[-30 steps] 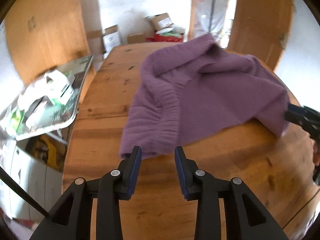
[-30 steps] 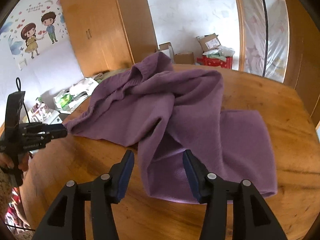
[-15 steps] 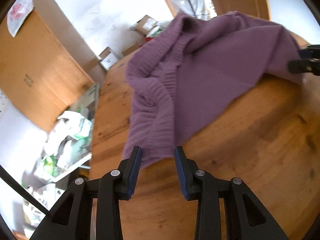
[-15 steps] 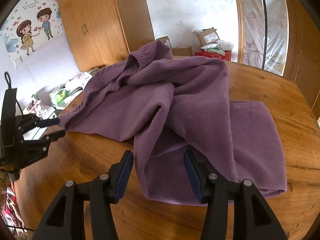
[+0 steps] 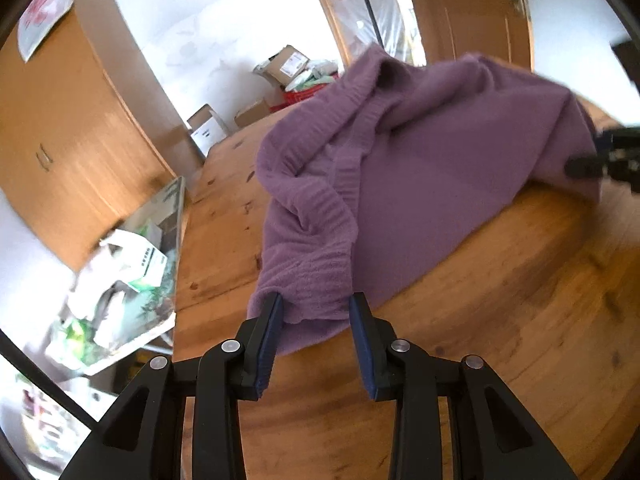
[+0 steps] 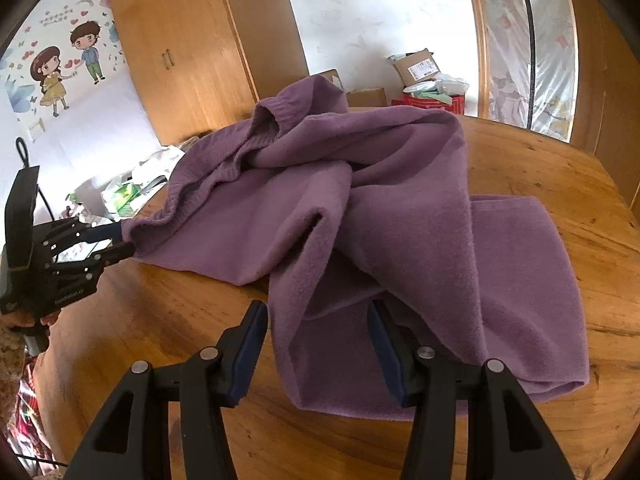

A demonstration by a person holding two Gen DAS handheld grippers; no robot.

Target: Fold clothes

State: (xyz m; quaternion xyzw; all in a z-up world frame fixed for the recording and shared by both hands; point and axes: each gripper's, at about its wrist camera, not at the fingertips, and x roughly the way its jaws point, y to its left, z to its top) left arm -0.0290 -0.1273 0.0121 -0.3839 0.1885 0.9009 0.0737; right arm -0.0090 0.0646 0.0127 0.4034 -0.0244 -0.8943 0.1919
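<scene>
A purple knit sweater [image 6: 400, 208] lies rumpled on the wooden table [image 6: 160, 340], one sleeve or flap spread flat to the right. In the left wrist view its ribbed hem corner [image 5: 312, 280] sits between the fingers of my left gripper [image 5: 318, 312], which stands open around it, pads apart. The same gripper [image 6: 122, 240] shows at the sweater's left corner in the right wrist view. My right gripper [image 6: 318, 316] is open, low over a folded near edge of the sweater that lies between its fingers. It shows blurred [image 5: 592, 152] at the sweater's far right end.
A low side surface [image 5: 176, 216] littered with bags and cartons stands left of the table. A wooden wardrobe [image 6: 180, 60] and cardboard boxes [image 6: 416, 66] stand behind. A hand [image 6: 24, 320] holds the left gripper. Bare wood lies near the table's front edge.
The left gripper has rolled and crept forward, so the hem corner that lay just ahead now sits between its fingers. The right gripper has barely shifted.
</scene>
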